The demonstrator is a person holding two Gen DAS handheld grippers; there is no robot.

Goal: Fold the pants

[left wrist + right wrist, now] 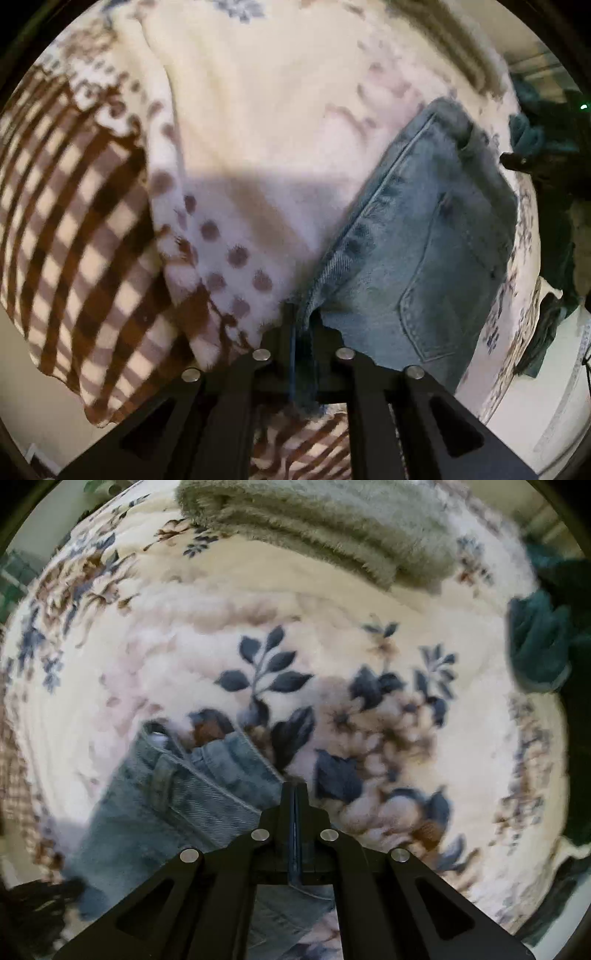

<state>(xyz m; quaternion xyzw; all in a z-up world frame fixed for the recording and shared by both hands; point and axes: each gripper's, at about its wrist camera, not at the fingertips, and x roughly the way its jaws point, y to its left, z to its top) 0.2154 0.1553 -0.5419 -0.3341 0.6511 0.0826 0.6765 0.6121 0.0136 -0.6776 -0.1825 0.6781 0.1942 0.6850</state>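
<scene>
Light blue denim pants (424,240) lie on a cream floral blanket (266,110). A back pocket shows in the left wrist view. My left gripper (301,317) is shut on the denim's frayed edge, which runs between its fingers. In the right wrist view the pants (192,786) lie lower left with the waistband and a belt loop showing. My right gripper (294,794) is shut at the pants' right edge, with denim running under and between its fingers.
A brown checked blanket (74,221) lies to the left. A folded grey-green towel (325,528) sits at the far side of the bed. Dark teal cloth (535,642) lies at the right edge. The blanket (369,701) covers the bed.
</scene>
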